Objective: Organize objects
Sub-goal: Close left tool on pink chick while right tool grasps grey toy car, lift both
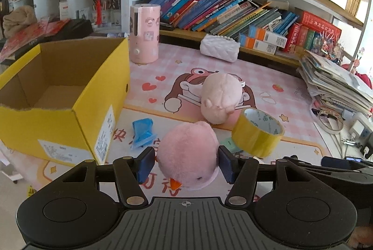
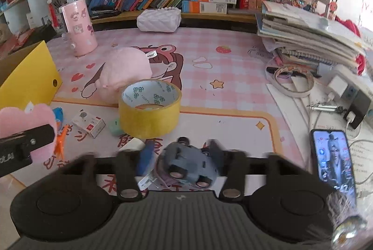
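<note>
My left gripper (image 1: 186, 162) is shut on a pink plush bird (image 1: 187, 154) with an orange beak, held above the desk mat right of the open yellow cardboard box (image 1: 70, 119). The bird also shows at the left edge of the right wrist view (image 2: 25, 117). My right gripper (image 2: 184, 163) is shut on a grey plush toy (image 2: 188, 166) with round eyes, blurred by motion. A second pale pink plush (image 1: 220, 96) (image 2: 126, 68) lies on the mat. A roll of yellow tape (image 1: 257, 131) (image 2: 150, 107) stands in front of it.
A blue wrapper (image 1: 142, 131), a small white box (image 2: 88, 125) and a green eraser (image 2: 115, 127) lie on the mat. A pink cylinder (image 1: 144, 34), a white quilted pouch (image 1: 219, 48), book stacks (image 2: 310, 37), a phone (image 2: 333, 159) and chargers ring the desk.
</note>
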The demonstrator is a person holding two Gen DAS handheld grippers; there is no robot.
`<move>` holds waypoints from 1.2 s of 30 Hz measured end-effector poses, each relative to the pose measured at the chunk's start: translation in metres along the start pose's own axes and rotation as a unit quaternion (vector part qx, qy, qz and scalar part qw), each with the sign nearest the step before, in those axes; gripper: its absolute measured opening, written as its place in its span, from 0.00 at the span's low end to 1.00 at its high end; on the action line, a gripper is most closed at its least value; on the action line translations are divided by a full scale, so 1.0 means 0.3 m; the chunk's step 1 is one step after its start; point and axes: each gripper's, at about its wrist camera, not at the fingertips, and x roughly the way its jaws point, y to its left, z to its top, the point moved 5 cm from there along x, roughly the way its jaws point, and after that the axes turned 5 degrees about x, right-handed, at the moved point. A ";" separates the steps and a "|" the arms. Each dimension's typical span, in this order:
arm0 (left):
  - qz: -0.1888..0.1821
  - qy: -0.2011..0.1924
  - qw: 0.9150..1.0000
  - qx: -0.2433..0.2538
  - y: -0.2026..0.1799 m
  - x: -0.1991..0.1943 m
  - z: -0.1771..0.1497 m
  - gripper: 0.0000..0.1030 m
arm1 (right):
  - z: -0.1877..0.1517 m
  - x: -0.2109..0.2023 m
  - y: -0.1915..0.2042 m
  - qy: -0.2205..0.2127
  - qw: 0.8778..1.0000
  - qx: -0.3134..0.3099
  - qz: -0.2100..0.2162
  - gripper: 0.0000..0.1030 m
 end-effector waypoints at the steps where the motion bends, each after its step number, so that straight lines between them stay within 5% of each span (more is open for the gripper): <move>1: -0.001 0.003 1.000 -0.004 0.006 0.000 -0.004 0.56 | -0.001 0.000 0.003 0.000 1.000 -0.003 -0.002 0.75; 8: 0.009 0.009 1.000 -0.014 0.037 -0.007 -0.018 0.56 | -0.014 0.082 -0.055 0.058 0.996 0.074 -0.010 0.77; 16: 0.023 0.016 1.000 -0.014 0.045 -0.012 -0.023 0.56 | 0.003 0.127 -0.091 0.058 0.989 0.138 0.015 0.76; 36: 0.045 -0.005 0.998 -0.051 0.151 -0.108 -0.039 0.56 | 0.047 0.156 -0.012 0.026 0.997 0.065 -0.021 0.61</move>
